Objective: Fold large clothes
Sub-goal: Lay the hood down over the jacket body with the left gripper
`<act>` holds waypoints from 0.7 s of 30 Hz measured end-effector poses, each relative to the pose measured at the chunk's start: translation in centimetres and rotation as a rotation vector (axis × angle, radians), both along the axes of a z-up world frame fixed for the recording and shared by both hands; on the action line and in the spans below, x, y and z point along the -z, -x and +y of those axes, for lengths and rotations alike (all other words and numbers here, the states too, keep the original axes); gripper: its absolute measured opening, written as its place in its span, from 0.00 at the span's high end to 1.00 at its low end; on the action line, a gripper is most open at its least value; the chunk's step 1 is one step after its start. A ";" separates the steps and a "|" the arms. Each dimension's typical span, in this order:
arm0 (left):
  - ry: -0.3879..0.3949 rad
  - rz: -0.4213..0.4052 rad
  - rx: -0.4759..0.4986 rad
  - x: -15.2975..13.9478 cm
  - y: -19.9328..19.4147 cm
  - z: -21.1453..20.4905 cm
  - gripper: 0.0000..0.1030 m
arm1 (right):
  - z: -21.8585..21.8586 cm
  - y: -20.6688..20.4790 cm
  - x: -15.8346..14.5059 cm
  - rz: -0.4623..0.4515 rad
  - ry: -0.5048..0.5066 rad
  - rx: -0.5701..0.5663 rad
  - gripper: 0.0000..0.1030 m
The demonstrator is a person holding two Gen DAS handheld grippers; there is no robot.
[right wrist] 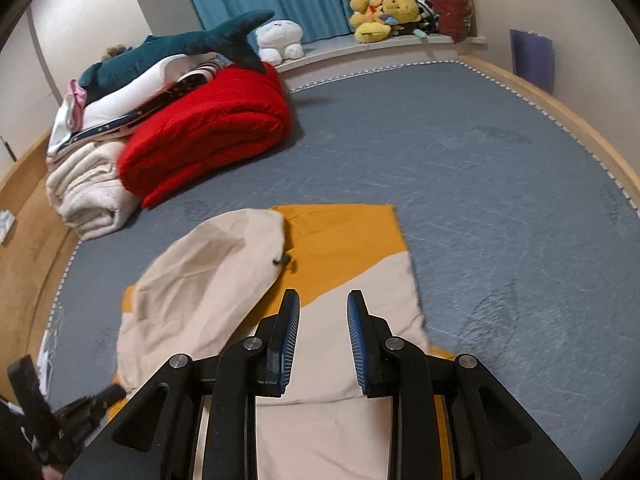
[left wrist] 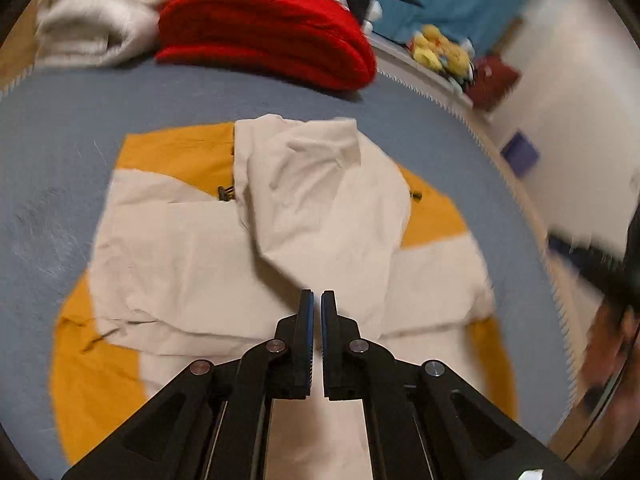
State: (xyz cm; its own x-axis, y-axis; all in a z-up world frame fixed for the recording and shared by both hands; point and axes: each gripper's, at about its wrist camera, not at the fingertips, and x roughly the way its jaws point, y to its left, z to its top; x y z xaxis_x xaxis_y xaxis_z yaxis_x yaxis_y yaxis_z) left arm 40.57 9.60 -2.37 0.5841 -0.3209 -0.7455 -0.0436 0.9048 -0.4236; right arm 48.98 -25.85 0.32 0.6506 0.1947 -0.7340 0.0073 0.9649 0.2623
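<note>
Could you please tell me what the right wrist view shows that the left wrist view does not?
Only the right wrist view shows the shark plush lying whole on the stacked bedding, the white plush by the curtain, and the open right gripper. Only the left wrist view shows the nearly shut left gripper and the jacket's left side. Both show the jacket's hood, the red blanket, the cream blanket, the yellow plush toys and the grey mattress.

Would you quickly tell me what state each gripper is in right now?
Left gripper: shut, holding nothing, above the cream-and-mustard fabric jacket.
Right gripper: open, empty.
</note>
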 end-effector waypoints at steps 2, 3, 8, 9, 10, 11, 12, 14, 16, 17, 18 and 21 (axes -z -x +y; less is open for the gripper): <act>0.010 0.001 0.013 0.8 -1.9 0.4 0.84 | 0.8 0.1 0.6 0.006 -0.030 -0.017 0.74; 0.007 0.016 0.007 1.3 -2.7 0.6 0.77 | 1.1 0.1 0.8 0.013 -0.042 -0.027 0.74; 0.240 0.121 -0.086 5.4 -3.1 3.9 0.75 | 4.4 0.1 1.8 0.036 -0.093 -0.103 0.74; 0.263 0.130 -0.086 6.0 -3.1 3.9 0.75 | 5.2 0.1 1.9 0.031 -0.085 -0.121 0.74; 0.267 0.138 -0.089 6.2 -3.3 3.8 0.75 | 5.8 0.1 1.9 0.025 -0.079 -0.136 0.74; 0.263 0.138 -0.098 6.4 -3.4 3.8 0.75 | 6.5 0.0 2.0 0.022 -0.075 -0.156 0.74; 0.269 0.133 -0.104 6.2 -3.4 3.7 0.78 | 7.0 0.0 2.1 0.021 -0.078 -0.170 0.74; 0.283 0.116 -0.100 6.0 -3.9 3.3 0.82 | 8.0 -0.1 2.5 0.021 -0.080 -0.203 0.73; 0.221 0.075 -0.093 5.2 -3.9 2.8 0.97 | 8.8 -0.1 2.7 0.021 -0.075 -0.228 0.72; 0.165 0.034 -0.078 4.1 -3.9 2.1 0.99 | 9.3 -0.1 2.8 0.022 -0.076 -0.244 0.72; 0.148 0.003 -0.056 3.4 -3.4 1.7 1.00 | 9.4 -0.2 2.9 0.022 -0.080 -0.253 0.71; 0.164 -0.105 0.097 0.7 -2.8 -1.7 1.00 | 9.6 -0.4 3.1 0.024 -0.107 -0.269 0.69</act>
